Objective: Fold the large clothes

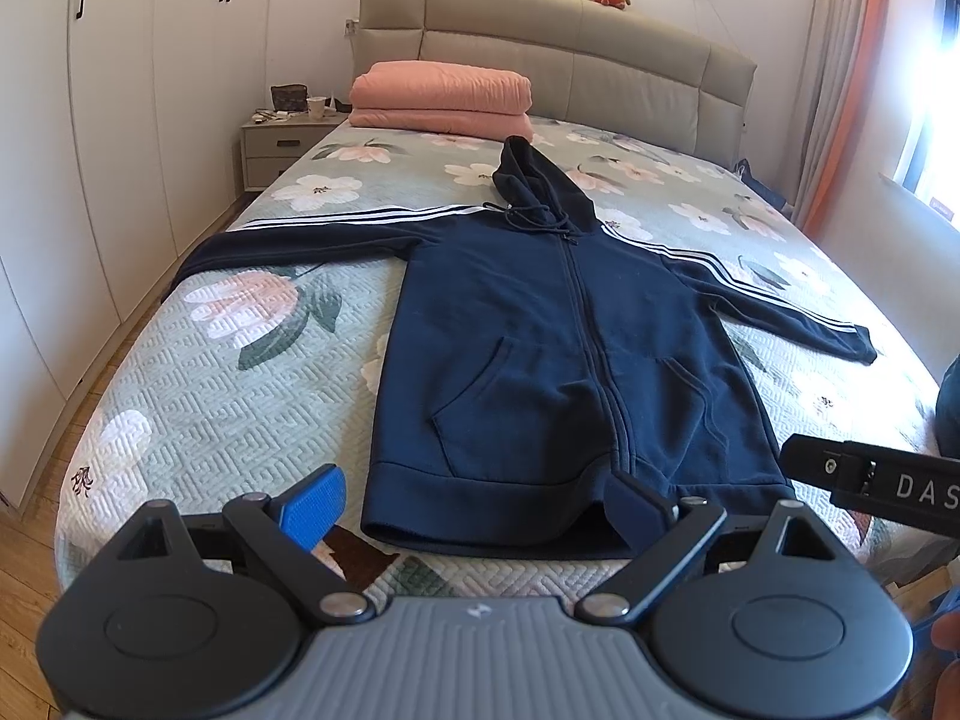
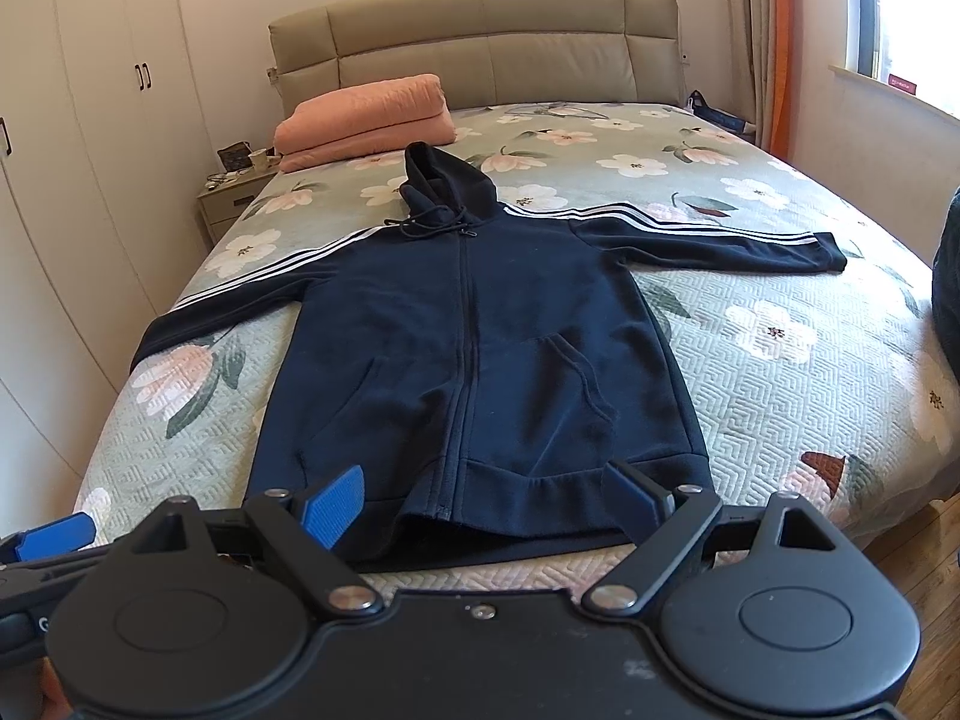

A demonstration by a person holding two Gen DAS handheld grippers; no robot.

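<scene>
A navy zip hoodie (image 1: 540,348) with white sleeve stripes lies flat, front up, on the bed, both sleeves spread out sideways and the hood pointing at the headboard. It also shows in the right wrist view (image 2: 480,348). My left gripper (image 1: 480,510) is open and empty, held over the foot of the bed just short of the hoodie's hem. My right gripper (image 2: 486,504) is open and empty, at the hem beside the left one. Part of the right gripper (image 1: 870,474) shows in the left wrist view.
The bed (image 1: 198,408) has a green floral quilt. A folded pink blanket (image 1: 441,99) lies by the padded headboard (image 1: 558,42). A nightstand (image 1: 279,147) stands at the left, white wardrobes (image 1: 72,168) along the left wall, and a window with curtains (image 1: 852,90) at the right.
</scene>
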